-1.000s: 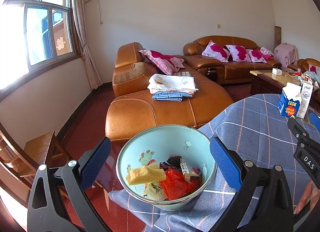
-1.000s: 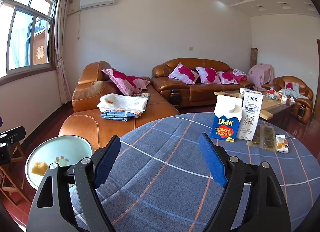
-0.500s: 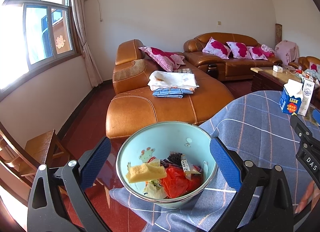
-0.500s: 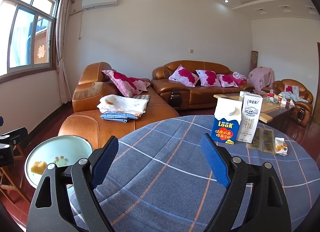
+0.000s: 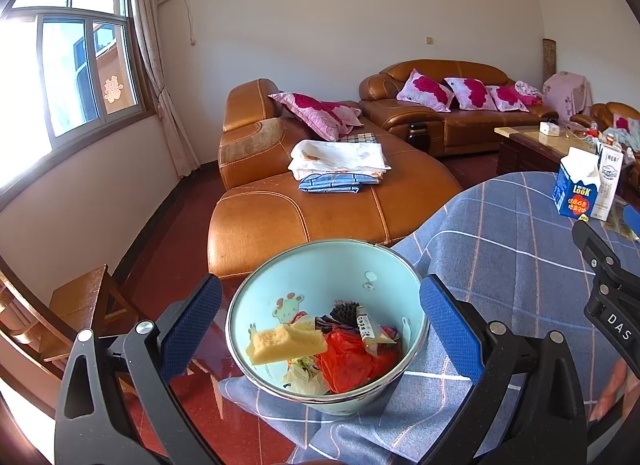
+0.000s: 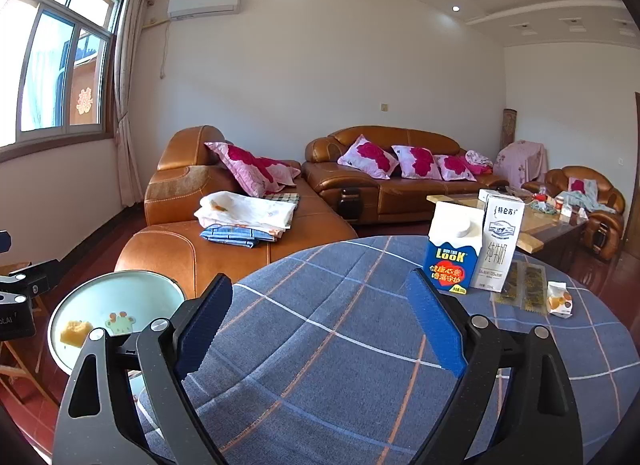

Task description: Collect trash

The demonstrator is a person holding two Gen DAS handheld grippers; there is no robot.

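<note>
Right tool (image 6: 320, 321) opening wider over checked tablecloth (image 6: 340, 365); sofa (image 6: 248, 241) behind.

Left claw (image 5: 320, 329): black speckled frame with triangular cut-outs, silver round screws at the pivots, blue ribbed pads (image 5: 191, 325) on both fingers. Right claw (image 6: 320, 329): same build, pad edges saw-toothed; its side carries white lettering "DAS" in the left wrist view.
</note>
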